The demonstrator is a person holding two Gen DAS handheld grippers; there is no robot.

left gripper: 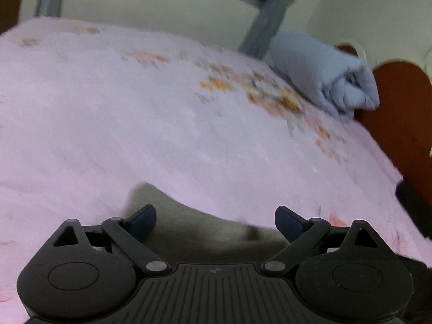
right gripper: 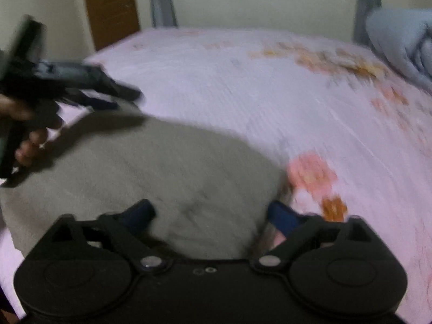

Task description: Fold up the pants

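While the grey pants (right gripper: 151, 167) lie as a rounded, folded heap in the lower middle of the right wrist view, I see their far edge curving from the left to the right, with pink bedsheet (right gripper: 243, 94) beyond it. Their right edge ends just beside a pink flower print in the lower right. My right gripper (right gripper: 210, 216) sits low in the frame over the near part of the heap, its jaws spread wide, the pads not pressing the cloth. From the left wrist view only a grey corner of the pants shows at the bottom centre, between the fingers of my left gripper (left gripper: 216, 221), whose jaws also stand spread wide and pinch nothing. In the right wrist view that same gripper comes in from the upper left, held by a hand (right gripper: 29, 140), its tips at the pants' far left edge; whether they touch it I cannot tell through the blur. Open sheet fills the middle and upper parts of both frames. A rolled blue blanket (left gripper: 332, 78) lies at the bed's far right edge, with a grey frame (left gripper: 267, 19) behind.
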